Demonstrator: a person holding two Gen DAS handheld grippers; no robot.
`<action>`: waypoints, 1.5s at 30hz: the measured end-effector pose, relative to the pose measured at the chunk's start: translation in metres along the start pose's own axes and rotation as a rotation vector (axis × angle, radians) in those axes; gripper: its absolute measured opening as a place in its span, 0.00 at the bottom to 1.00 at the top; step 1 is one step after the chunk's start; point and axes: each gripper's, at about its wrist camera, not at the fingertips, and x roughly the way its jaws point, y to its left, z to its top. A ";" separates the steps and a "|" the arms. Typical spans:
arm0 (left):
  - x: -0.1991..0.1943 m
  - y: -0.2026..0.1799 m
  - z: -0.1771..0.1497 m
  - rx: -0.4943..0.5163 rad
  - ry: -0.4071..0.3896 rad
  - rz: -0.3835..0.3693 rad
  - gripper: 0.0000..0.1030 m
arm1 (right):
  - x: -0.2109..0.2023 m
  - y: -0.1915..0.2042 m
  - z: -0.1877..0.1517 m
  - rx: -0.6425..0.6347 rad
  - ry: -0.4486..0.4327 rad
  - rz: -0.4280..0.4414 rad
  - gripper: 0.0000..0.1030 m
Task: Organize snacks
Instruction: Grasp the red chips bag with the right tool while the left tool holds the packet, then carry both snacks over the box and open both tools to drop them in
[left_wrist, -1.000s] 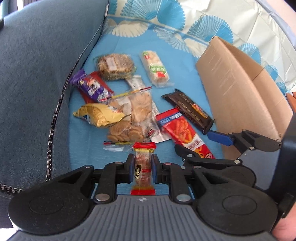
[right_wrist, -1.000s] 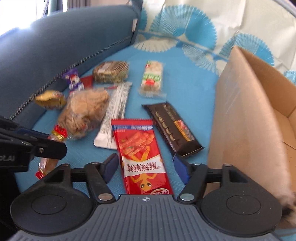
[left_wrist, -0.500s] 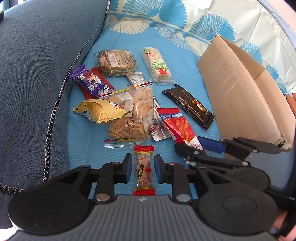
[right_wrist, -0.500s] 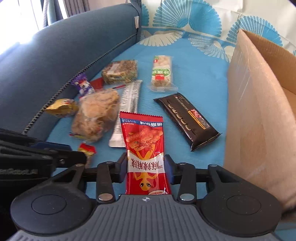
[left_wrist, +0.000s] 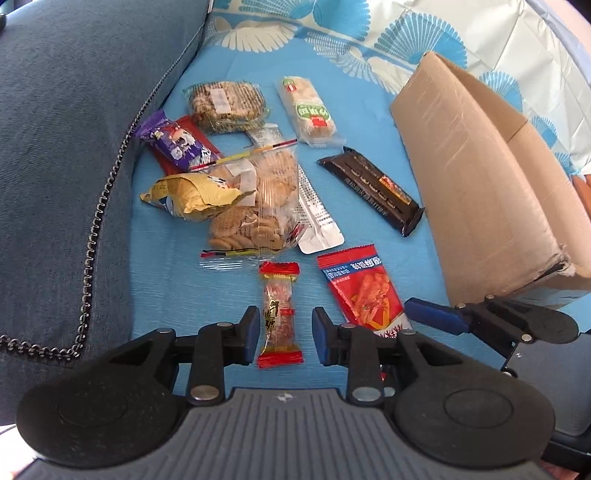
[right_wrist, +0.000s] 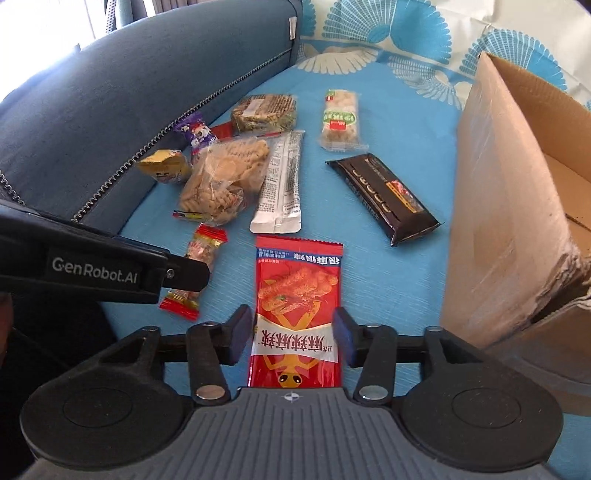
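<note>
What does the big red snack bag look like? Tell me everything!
The red bag is a flat, shiny plastic packet with crimped ends, a blue strip, white Chinese writing, pictured fried sticks and a yellow cartoon creature. It lies flat on the blue cloth, lengthwise between the right gripper's opening jaws, which do not press it.

cardboard box (right_wrist: 509, 206) walls off right, snack pile (left_wrist: 251, 192) ahead, bare cloth (left_wrist: 236, 77) beyond

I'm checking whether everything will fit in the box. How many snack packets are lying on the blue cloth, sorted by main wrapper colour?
Red: 3, including the large red packet, the small red-ended candy and one half hidden under the purple packet
Clear, biscuits showing: 3
Purple: 1
Yellow: 1
Silver: 1
Black: 1
Total: 10
</note>
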 end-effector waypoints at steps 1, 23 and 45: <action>0.002 0.000 0.001 0.005 0.004 0.008 0.33 | 0.002 0.000 0.000 0.001 0.009 0.001 0.55; -0.004 -0.013 -0.002 0.058 -0.085 0.044 0.18 | -0.024 0.002 0.002 -0.076 -0.147 -0.043 0.45; -0.049 -0.008 -0.010 0.004 -0.343 0.018 0.18 | -0.071 -0.021 0.016 -0.018 -0.355 -0.045 0.45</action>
